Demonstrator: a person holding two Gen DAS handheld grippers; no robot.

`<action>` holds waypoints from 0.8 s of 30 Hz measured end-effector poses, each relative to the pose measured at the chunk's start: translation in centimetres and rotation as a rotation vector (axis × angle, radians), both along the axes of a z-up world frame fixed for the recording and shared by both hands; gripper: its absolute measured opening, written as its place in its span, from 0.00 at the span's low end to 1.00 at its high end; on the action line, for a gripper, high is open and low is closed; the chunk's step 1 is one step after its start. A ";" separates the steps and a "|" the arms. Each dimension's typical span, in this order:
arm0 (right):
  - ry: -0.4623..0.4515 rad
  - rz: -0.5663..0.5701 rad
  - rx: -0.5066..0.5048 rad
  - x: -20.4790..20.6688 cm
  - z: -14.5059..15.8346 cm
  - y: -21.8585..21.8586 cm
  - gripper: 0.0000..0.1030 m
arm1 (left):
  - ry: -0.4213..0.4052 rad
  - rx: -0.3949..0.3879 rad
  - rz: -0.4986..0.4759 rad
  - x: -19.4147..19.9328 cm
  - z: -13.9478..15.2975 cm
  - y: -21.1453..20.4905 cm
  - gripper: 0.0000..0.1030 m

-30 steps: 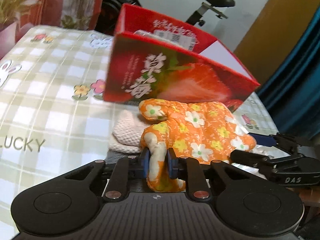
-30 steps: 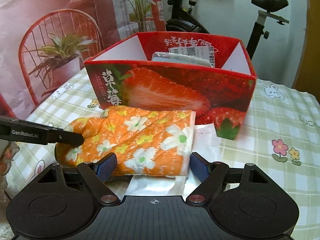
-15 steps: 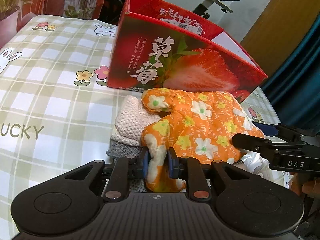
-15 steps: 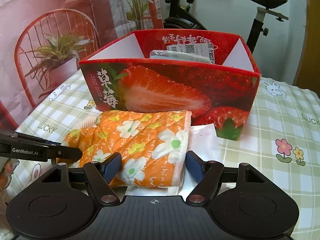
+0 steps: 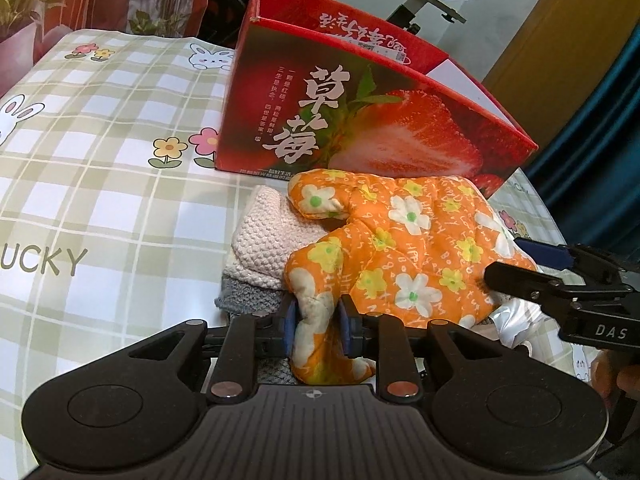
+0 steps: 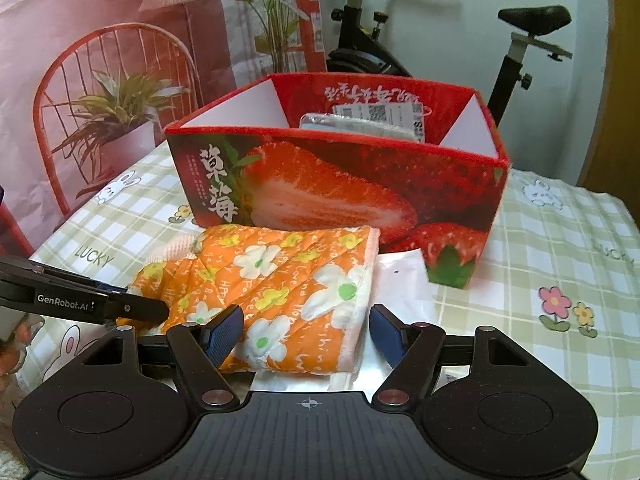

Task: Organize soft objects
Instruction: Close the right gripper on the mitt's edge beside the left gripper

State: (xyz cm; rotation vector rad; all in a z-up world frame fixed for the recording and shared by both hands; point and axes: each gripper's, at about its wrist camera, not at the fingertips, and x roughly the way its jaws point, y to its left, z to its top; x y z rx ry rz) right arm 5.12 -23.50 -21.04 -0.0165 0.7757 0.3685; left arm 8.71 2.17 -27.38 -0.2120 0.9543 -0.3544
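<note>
The left gripper point(image 5: 318, 330) pinches the fingertip end of the orange floral oven mitt point(image 5: 404, 258), and its jaws have just been easing apart a little, though the blue pads point(image 5: 289, 330) still press the fabric on both sides. The mitt lies on the checked tablecloth point(image 5: 100, 184) just in front of the red strawberry box point(image 5: 360, 128), draped over a pink knitted cloth point(image 5: 264, 240) and a grey knitted piece point(image 5: 244, 300) beneath it. Compared with a second ago, the box and mitt sit lower and nearer in the left wrist view, and more of the pink cloth shows beside the mitt.

The right gripper point(image 6: 306, 334) stands spread around the mitt's cuff end point(image 6: 352, 292); its jaws have just been closing in from a wider gap. Its left pad point(image 6: 224, 334) touches the mitt's surface, while the right pad point(image 6: 386, 334) stands just clear of the cuff, over a white plastic bag point(image 6: 404, 280) that lies under the mitt. Inside the box a clear packet point(image 6: 356, 126) leans against the back wall.
</note>
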 end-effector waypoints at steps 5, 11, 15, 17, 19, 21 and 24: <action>-0.022 -0.025 0.020 -0.6 0.4 -1.0 0.61 | -0.004 0.002 -0.001 -0.1 -0.1 -0.1 0.24; -0.009 -0.015 0.025 -0.3 0.2 -0.9 0.58 | -0.003 0.001 -0.002 -0.1 -0.3 -0.1 0.25; 0.013 0.000 0.024 0.2 -0.4 -0.3 0.59 | -0.002 -0.002 -0.001 -0.1 -0.5 0.0 0.26; 0.025 0.000 0.023 0.8 -0.7 -0.2 0.59 | -0.004 -0.001 -0.002 -0.1 -0.6 -0.1 0.26; 0.033 -0.004 0.031 1.5 -0.9 -0.2 0.59 | -0.004 0.000 -0.002 0.0 -0.6 -0.1 0.26; 0.039 -0.003 0.035 2.0 -0.8 -0.1 0.55 | -0.009 0.002 -0.006 -0.1 -0.4 -0.2 0.25; 0.021 0.023 0.015 1.9 -0.3 0.6 0.33 | -0.040 0.007 -0.018 -0.3 0.2 -0.3 0.18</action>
